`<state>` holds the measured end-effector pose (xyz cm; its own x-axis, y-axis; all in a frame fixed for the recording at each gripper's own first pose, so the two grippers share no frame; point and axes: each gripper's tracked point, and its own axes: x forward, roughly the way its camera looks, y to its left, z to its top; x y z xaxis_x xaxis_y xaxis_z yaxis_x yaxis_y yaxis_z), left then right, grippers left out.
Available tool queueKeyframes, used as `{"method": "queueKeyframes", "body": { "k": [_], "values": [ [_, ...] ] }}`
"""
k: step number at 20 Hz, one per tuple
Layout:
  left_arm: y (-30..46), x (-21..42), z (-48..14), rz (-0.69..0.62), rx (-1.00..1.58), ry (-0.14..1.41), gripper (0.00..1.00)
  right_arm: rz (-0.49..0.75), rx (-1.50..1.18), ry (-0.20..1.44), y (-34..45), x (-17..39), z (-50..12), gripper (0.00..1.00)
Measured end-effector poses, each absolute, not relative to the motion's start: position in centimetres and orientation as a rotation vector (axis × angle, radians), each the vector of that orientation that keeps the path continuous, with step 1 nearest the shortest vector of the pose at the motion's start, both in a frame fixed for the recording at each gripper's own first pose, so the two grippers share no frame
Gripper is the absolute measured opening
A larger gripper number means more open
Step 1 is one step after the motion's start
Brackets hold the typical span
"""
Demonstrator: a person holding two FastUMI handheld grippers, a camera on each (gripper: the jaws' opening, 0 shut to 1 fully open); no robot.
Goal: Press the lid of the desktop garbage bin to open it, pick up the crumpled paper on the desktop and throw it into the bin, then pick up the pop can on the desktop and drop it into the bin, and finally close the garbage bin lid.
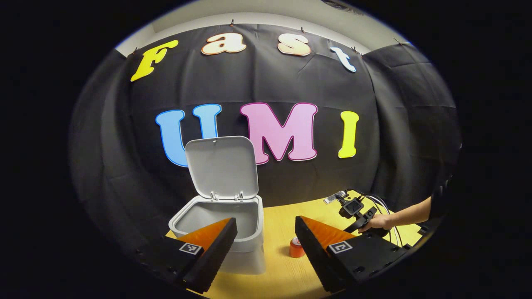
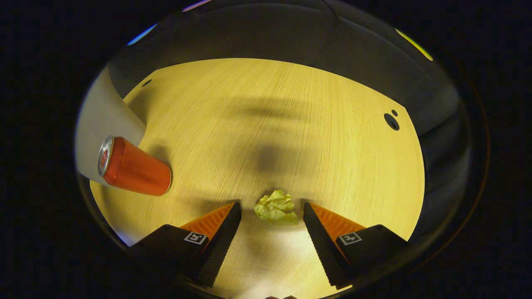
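The grey desktop bin (image 1: 216,232) stands on the yellow wooden table with its lid (image 1: 221,167) raised upright. My left gripper (image 1: 266,226) is open, hovering just in front of the bin's mouth. An orange pop can (image 1: 296,247) stands on the table right of the bin; in the right gripper view the can (image 2: 135,167) is at the far left beside the bin's wall (image 2: 99,124). My right gripper (image 2: 272,209) is open and points down at the table, and the crumpled yellow-green paper (image 2: 276,207) lies between its fingertips, untouched. The right gripper (image 1: 355,209) and the hand holding it show farther off at right.
The table (image 2: 270,124) has small round holes (image 2: 391,121) near its far right edge. Cables (image 1: 380,203) trail by the table's right end. Black cloth walls close in behind the table.
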<state>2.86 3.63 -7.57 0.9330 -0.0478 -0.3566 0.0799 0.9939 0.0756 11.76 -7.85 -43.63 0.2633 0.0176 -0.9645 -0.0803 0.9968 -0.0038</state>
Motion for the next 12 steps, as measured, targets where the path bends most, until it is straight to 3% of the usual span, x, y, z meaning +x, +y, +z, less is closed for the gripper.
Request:
{"method": "queueKeyframes", "body": {
  "k": [2, 3, 4, 6, 8, 9, 10, 11, 12],
  "values": [
    [3.3, 3.1, -7.5, -0.06, 0.08, 0.362, 0.95, 0.073, -0.018, 1.32, -7.5, 11.5, -43.6, 0.98],
    [3.1, 3.2, -7.5, -0.06, 0.078, 0.361, 0.94, 0.071, -0.017, 1.308, -7.7, 11.9, -43.9, 0.8],
    [3.0, 3.3, -7.6, -0.06, 0.078, 0.364, 0.94, 0.074, -0.017, 1.312, -7.8, 11.7, -43.8, 0.92],
    [2.7, 3.4, -7.9, -0.063, 0.077, 0.37, 0.95, 0.081, -0.019, 1.302, -7.8, 12.0, -43.8, 0.89],
    [2.4, 3.5, -7.9, -0.068, 0.072, 0.371, 0.95, 0.078, -0.018, 1.303, -8.0, 12.0, -43.9, 0.75],
    [2.2, 3.6, -8.0, -0.069, 0.079, 0.372, 0.95, 0.078, -0.018, 1.306, -7.9, 12.0, -43.9, 0.53],
    [2.0, 3.6, -8.0, -0.073, 0.095, 0.37, 0.94, 0.083, -0.018, 1.303, -7.7, 12.0, -43.9, 0.51],
    [1.8, 3.6, -7.9, -0.078, 0.112, 0.364, 0.95, 0.082, -0.023, 1.31, -7.7, 11.9, -43.8, 0.3],
    [1.7, 3.6, -7.9, -0.084, 0.123, 0.362, 0.95, 0.083, -0.031, 1.315, -7.8, 11.7, -43.8, 0.43]
  ]
}}
